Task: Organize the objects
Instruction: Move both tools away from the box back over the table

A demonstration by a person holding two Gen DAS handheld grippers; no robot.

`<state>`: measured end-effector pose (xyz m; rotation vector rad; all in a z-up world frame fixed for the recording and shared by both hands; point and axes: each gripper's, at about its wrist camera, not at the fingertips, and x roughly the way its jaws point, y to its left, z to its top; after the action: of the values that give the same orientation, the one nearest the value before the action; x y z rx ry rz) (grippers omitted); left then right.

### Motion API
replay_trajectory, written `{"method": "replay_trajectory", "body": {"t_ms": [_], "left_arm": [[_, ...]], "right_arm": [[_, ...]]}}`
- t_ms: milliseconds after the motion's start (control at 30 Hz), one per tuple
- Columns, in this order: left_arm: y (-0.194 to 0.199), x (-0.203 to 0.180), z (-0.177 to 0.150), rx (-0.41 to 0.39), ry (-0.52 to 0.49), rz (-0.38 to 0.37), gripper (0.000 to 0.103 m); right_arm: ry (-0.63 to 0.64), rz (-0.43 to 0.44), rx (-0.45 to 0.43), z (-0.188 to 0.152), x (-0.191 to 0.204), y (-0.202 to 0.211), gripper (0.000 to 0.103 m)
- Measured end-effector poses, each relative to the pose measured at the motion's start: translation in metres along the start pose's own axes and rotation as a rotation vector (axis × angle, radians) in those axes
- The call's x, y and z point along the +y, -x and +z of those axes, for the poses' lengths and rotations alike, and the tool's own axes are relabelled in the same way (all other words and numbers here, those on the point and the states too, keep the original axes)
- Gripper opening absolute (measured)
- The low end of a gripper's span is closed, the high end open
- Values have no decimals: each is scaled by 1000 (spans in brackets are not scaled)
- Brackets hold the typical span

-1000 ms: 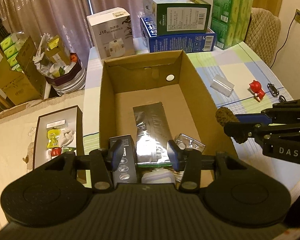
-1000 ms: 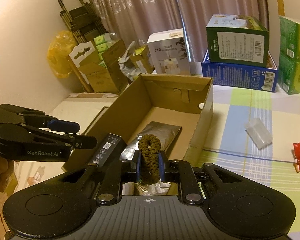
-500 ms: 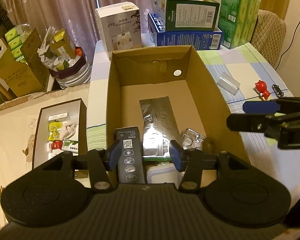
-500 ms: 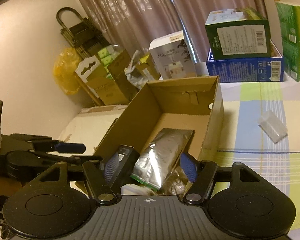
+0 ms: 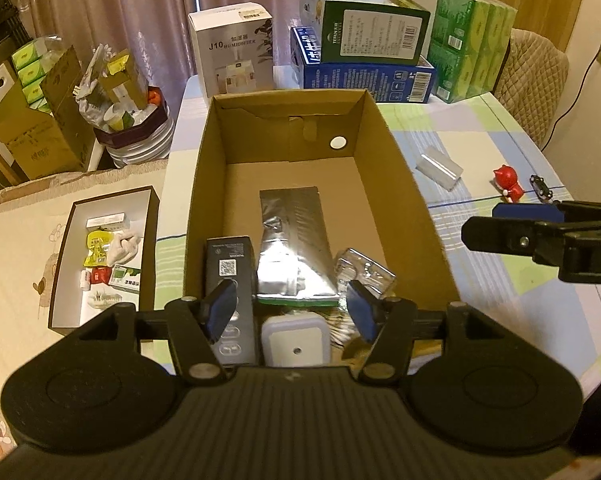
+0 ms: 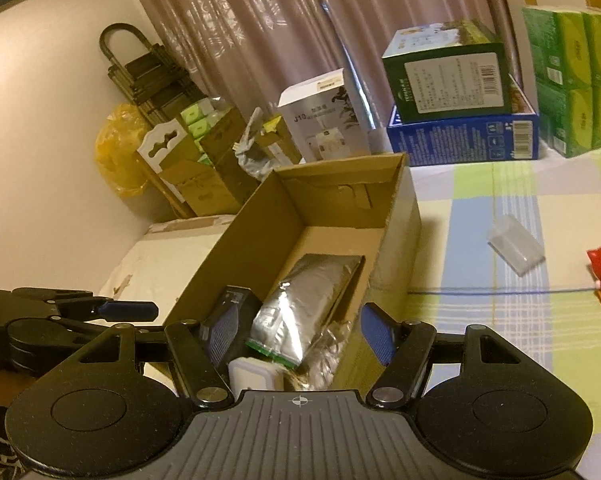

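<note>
Both hand-held grippers are spread and hold nothing. Left hand-held gripper [image 5: 290,306] hangs over the near end of the open cardboard box [image 5: 404,184], its blue pads wide apart above the contents. Right hand-held gripper [image 6: 300,334] hovers over the box's near right corner, equally parted; from the left wrist view its fingers reach in just beyond the box's right wall.

Inside the box, a silver foil pouch [image 5: 294,240] lies lengthwise along the middle of the floor. A black carton with a QR code [image 5: 230,280] lies against the left wall, beside the pouch. A crinkled clear packet [image 5: 364,272] sits on the pouch's other side, near the right wall. A white square case [image 5: 294,340] rests at the near end, just below the pouch.

Right of the box, on the checked worktop [image 5: 480,140], lie a small clear plastic piece [image 5: 438,166] and, farther out, a red figurine [image 5: 508,184], well apart from the box. Left of the box, on a bed, an open tray [image 5: 60,280] holds small packets.
</note>
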<state>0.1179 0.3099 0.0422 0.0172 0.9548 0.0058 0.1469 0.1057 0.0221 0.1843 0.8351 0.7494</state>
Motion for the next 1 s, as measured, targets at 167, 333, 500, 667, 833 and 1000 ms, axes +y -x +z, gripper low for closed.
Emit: {"method": "replay_trajectory", "body": {"t_ms": [167, 333, 500, 667, 833, 1000], "left_arm": [[14, -15, -6, -11, 11, -4, 63], [29, -28, -12, -28, 22, -10, 70], [41, -41, -19, -40, 26, -13, 77], [51, -52, -24, -54, 32, -17, 83], [60, -65, -26, -76, 34, -17, 95], [70, -85, -28, -114, 25, -24, 101]], "right_arm": [[1, -4, -8, -6, 1, 21, 65], [11, -10, -23, -11, 4, 45, 65], [9, -12, -33, -17, 4, 65, 65], [-4, -20, -42, -25, -1, 81, 65], [-32, -39, -52, -35, -16, 98, 65], [-68, -75, -52, -52, -37, 118, 65]]}}
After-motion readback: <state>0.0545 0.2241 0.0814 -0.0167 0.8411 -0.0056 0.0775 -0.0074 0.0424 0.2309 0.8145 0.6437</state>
